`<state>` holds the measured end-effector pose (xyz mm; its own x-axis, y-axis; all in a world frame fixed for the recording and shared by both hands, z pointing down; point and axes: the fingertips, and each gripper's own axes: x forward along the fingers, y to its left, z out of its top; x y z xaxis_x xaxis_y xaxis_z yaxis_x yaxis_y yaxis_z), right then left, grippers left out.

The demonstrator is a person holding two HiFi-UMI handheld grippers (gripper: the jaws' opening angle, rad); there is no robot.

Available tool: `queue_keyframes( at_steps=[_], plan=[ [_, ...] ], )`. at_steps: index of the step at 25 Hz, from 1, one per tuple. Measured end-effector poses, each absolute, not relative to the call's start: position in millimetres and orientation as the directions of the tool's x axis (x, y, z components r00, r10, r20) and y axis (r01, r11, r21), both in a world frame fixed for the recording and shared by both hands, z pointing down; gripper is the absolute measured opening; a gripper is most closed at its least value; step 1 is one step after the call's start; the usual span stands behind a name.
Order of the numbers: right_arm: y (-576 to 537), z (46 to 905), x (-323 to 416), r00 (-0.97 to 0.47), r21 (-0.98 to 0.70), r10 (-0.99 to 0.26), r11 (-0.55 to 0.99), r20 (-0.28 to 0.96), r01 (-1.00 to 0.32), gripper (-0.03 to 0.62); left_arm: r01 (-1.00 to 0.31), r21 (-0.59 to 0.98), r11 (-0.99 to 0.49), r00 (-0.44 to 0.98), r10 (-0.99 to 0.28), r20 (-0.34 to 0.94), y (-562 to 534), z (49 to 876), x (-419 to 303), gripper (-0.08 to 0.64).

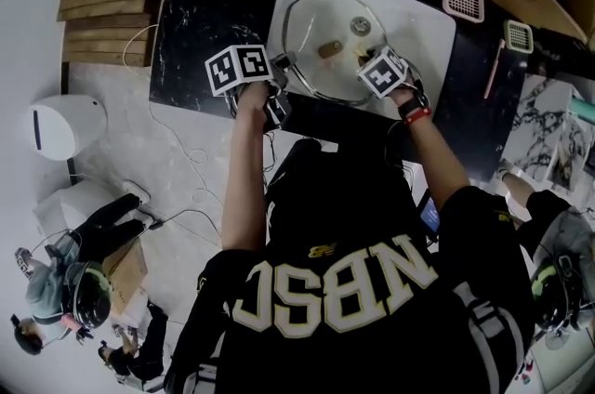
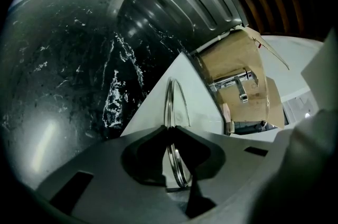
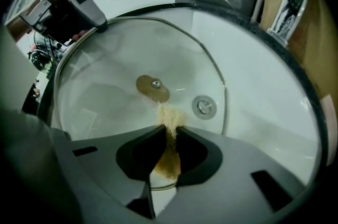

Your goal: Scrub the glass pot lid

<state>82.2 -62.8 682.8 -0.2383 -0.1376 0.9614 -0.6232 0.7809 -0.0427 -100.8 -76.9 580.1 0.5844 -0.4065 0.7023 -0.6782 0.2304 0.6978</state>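
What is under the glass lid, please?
Through the glass lid the white sink and its round metal drain show. The sink floor behind the right gripper and its tan sponge is covered.

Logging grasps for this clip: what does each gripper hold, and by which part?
Left gripper: round glass pot lid, by its metal rim. Right gripper: tan scrubbing sponge, by its middle.

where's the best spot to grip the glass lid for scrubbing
Probably the thin metal rim, edge-on from the left of the lid, where the left gripper clamps it: the domed glass is too wide and smooth, and the middle is free for the sponge.
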Motion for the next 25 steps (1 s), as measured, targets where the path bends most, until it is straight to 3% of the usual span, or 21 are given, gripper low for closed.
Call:
queue_keyframes(
  at_steps=[4,16,25],
  plan=[
    [-47.2,671.9,63.5,-0.301,-0.114,-0.087,0.797,0.95,-0.593,0.056,-0.676,0.701,0.228,0.588,-0.408,0.699,-77.4,579.5,-100.2,0.069],
    [-46.7,653.3,8.2,-0.455,-0.207,-0.1,0.791,0.885,-0.576,0.064,-0.656,0.717,0.236,0.604,-0.406,0.686,-75.8,579.6,-102.2,0.067],
    [-92.8,649.4,-24.0,-0.57,-0.214,-0.201,0.788,0.797,-0.577,0.067,-0.676,0.7,0.231,0.593,-0.393,0.702,-77.0,580.6,-102.0,0.067]
  ],
)
